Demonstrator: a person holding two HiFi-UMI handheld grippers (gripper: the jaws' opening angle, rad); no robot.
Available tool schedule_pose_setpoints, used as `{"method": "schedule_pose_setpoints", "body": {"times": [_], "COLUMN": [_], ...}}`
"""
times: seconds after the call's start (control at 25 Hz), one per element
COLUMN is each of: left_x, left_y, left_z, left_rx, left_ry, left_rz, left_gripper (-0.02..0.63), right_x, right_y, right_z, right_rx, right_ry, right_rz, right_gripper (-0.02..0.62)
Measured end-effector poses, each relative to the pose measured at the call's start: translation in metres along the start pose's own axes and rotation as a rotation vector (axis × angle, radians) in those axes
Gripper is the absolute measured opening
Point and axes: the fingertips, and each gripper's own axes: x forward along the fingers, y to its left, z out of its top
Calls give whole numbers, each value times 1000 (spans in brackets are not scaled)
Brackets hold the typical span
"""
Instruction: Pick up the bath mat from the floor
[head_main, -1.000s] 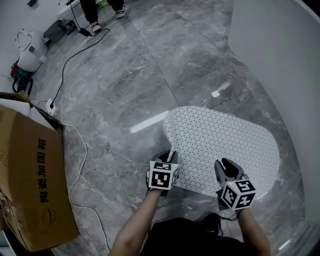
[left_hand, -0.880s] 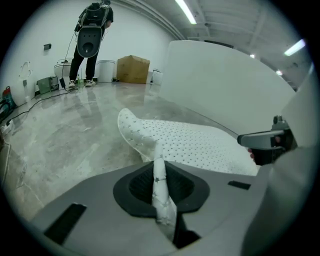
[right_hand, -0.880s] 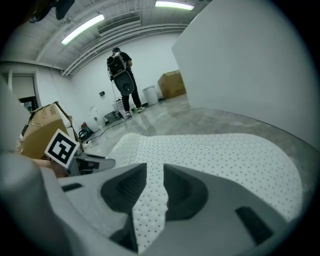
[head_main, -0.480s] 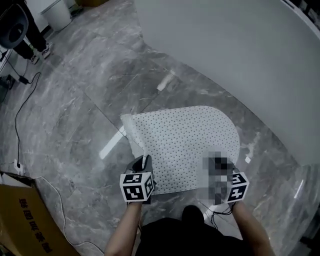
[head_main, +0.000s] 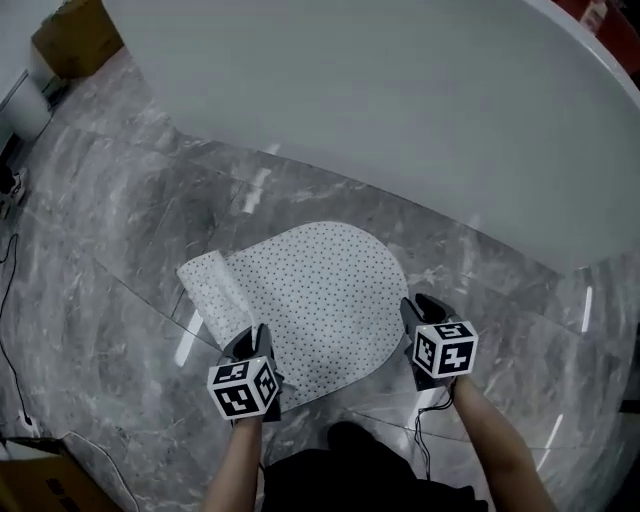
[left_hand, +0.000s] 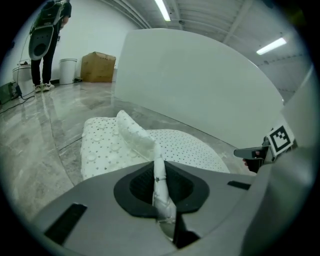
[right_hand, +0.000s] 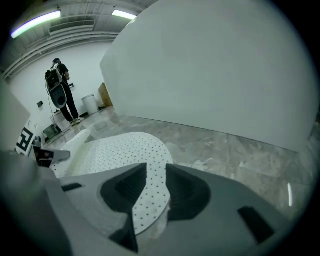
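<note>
I am pinching my left gripper (head_main: 250, 342) (left_hand: 159, 186) almost fully shut on a corner of the white, hole-dotted, round-ended rubber bath mat (head_main: 312, 298) (left_hand: 192, 148) (right_hand: 116, 150). The gathered fold is standing upright between its jaws. Just ahead of that gripper the mat's edge is curling over, showing its underside. My right gripper (head_main: 421, 312) (right_hand: 152, 196) is gripping the opposite near edge with its jaws partly apart and the flat sheet running between them. The mat is spreading forward between both grippers over the grey marbled tile floor (head_main: 120, 240), its rounded end reaching toward the large white curved wall (head_main: 400, 110) beyond. I cannot tell whether that far end is touching the floor.
</note>
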Motion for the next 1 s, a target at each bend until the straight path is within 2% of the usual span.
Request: {"method": "schedule_pose_setpoints", "body": {"times": [0.16,0.32,0.48,0.68,0.8,1.0], "left_x": [12,24,30,29,25,15], "left_y": [-20,-31,-33,-27,-23,-14], "left_z": [3,5,7,3,3,3], "left_rx": [18,18,11,9,-8,-58], "left_ry": [16,18,9,12,1,-22], "left_rz": [-44,-67,-90,-110,-118,-127], "left_gripper": [31,31,31,31,32,32], "right_x": [18,42,62,75,77,75], "right_y": [-12,-20,-15,-14,-14,-5], "right_z": [-3,-3,-11,-21,-24,-24], "right_rx": [-53,-59,-80,-105,-96,-74], "right_ry": [42,90,162,247,255,265], "right_rz": [5,20,70,55,43,79], "right_gripper": [114,189,267,275,275,275]}}
